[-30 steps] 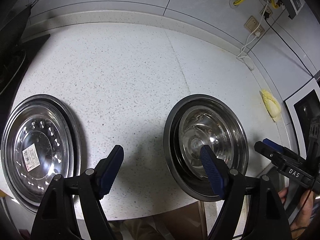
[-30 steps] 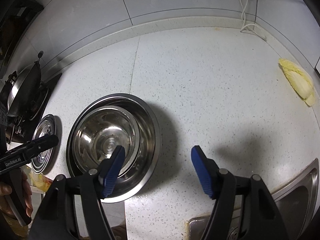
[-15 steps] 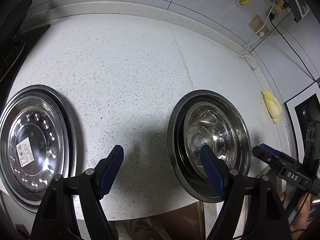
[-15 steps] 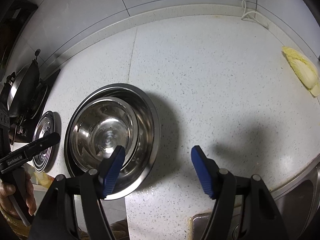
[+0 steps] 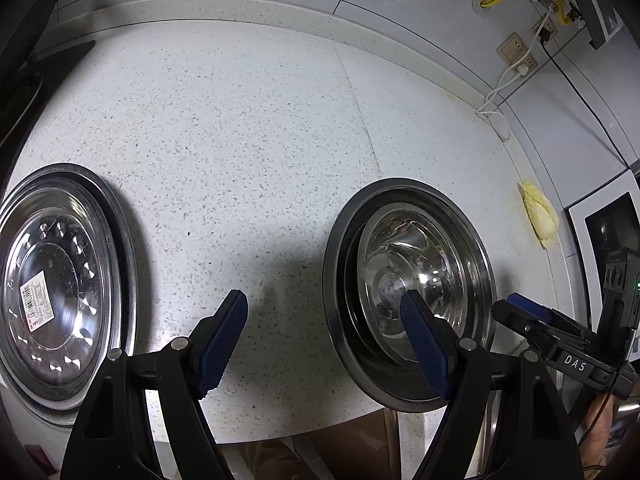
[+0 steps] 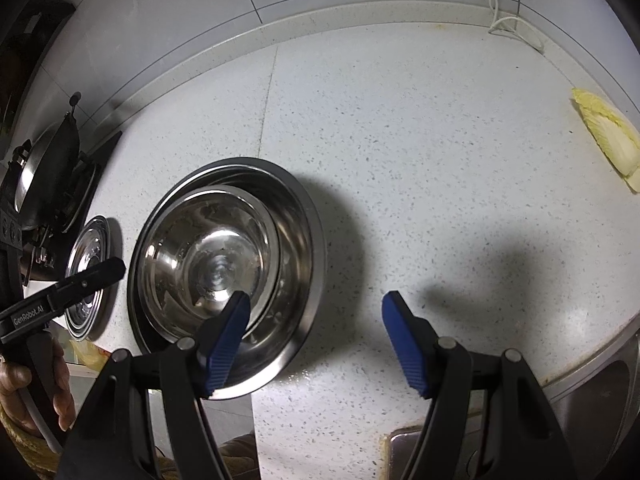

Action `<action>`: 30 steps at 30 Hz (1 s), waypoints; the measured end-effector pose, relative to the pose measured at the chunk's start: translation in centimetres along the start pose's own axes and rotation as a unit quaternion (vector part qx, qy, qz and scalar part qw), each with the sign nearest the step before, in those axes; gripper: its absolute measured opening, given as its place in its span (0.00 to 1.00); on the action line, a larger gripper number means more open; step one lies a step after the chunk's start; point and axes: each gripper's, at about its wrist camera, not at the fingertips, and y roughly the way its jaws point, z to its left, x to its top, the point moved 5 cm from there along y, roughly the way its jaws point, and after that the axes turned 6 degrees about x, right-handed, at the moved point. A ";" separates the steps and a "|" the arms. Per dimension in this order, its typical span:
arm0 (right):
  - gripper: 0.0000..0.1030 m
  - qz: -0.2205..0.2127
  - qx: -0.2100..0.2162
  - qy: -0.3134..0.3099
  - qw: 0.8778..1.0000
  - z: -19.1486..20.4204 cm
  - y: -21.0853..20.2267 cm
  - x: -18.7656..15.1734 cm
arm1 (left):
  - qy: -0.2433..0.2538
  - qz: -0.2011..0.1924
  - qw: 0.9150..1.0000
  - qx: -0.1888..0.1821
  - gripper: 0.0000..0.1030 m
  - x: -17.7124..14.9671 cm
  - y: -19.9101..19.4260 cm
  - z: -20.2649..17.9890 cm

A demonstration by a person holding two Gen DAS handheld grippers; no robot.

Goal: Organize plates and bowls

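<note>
A small steel bowl (image 5: 404,280) sits nested inside a larger steel bowl (image 5: 340,240) near the counter's front edge; the pair also shows in the right wrist view, small bowl (image 6: 208,260) inside large bowl (image 6: 304,240). A stack of steel plates (image 5: 56,280) with a sticker lies at the left, also visible in the right wrist view (image 6: 86,280). My left gripper (image 5: 324,340) is open and empty above the counter between plates and bowls. My right gripper (image 6: 316,340) is open and empty, its left finger over the bowls' rim.
A speckled white counter (image 5: 240,120) meets a tiled wall. A cabbage piece (image 6: 608,140) lies at the right. A stove with a wok (image 6: 52,176) stands at the left. A sink edge (image 6: 592,384) is at the front right. Cables and sockets (image 5: 520,52) line the wall.
Both grippers have drawn back and risen slightly, so the bowls and plates sit a little lower in view. Both stay open. The bowls and plates have not moved.
</note>
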 end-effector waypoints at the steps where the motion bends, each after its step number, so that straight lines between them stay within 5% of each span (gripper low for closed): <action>1: 0.65 0.001 -0.005 -0.001 1.000 -0.1 0.0 0.0 | 0.000 0.000 1.000 0.002 0.71 0.0 0.0 0.1; 15: 0.65 0.024 -0.012 0.000 1.000 -0.8 1.2 -0.2 | -0.020 0.027 0.999 0.016 0.70 -0.4 1.2 1.6; 18: 0.64 0.027 -0.007 0.006 1.000 -1.1 1.3 -0.4 | -0.023 0.033 0.999 0.016 0.62 -0.4 1.5 1.9; 23: 0.31 0.034 0.023 0.015 0.999 -1.4 1.5 -0.4 | -0.037 0.047 0.998 -0.002 0.51 -0.5 2.1 2.1; 30: 0.18 0.038 0.047 0.020 0.998 -1.2 2.0 -0.1 | -0.047 0.066 0.996 -0.034 0.27 -0.1 2.9 1.1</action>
